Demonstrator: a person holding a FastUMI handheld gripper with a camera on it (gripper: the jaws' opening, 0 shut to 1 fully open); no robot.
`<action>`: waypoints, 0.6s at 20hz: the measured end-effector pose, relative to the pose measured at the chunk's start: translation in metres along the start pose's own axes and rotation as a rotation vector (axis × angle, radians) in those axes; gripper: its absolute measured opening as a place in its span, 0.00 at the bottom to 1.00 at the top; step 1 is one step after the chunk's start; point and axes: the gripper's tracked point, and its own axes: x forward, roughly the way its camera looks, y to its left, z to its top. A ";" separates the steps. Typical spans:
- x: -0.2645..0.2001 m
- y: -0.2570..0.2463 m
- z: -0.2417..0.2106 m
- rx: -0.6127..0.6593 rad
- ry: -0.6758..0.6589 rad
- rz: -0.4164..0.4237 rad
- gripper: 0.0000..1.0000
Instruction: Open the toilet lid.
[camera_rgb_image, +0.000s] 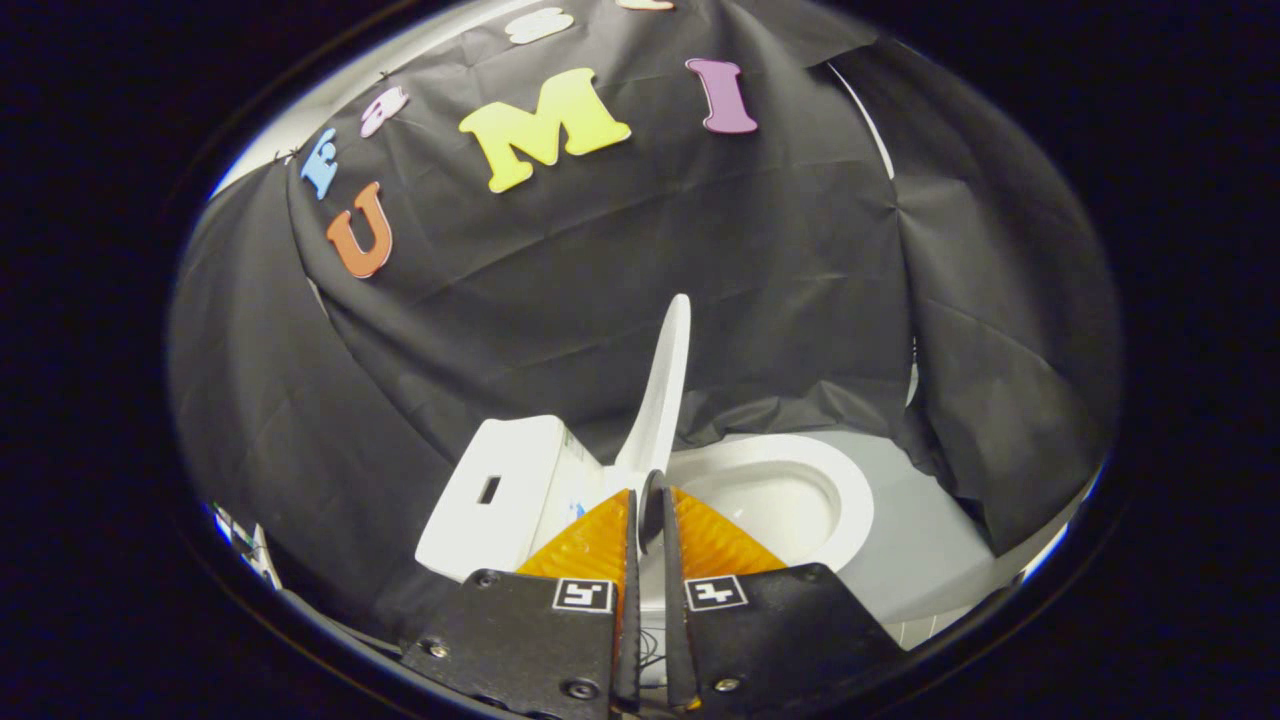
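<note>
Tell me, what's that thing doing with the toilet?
A person is holding a gripper and using it to open the toilet. The lid stands almost straight up, seen edge-on, with its lower part just ahead of the fingertips. The fingers sit close together with a thin gap, and whether they pinch the lid is hard to tell. To the right, the seat and bowl lie uncovered. The tank sits to the left.

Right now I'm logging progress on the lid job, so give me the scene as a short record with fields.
lid: white plastic toilet lid, raised nearly upright, seen edge-on
seat: white oval toilet seat, down, bowl exposed
tank: white boxy toilet tank, beside the lid's hinge end
gripper: two-finger gripper, fingers nearly closed, tips at the lid's lower edge; grip on it cannot be told
backdrop: black cloth wall beyond the toilet
</note>
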 end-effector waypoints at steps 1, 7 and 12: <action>-0.001 0.007 -0.001 -0.009 -0.001 0.001 0.13; -0.001 0.037 0.000 -0.043 -0.006 0.021 0.14; 0.001 0.060 -0.001 -0.076 -0.004 0.027 0.15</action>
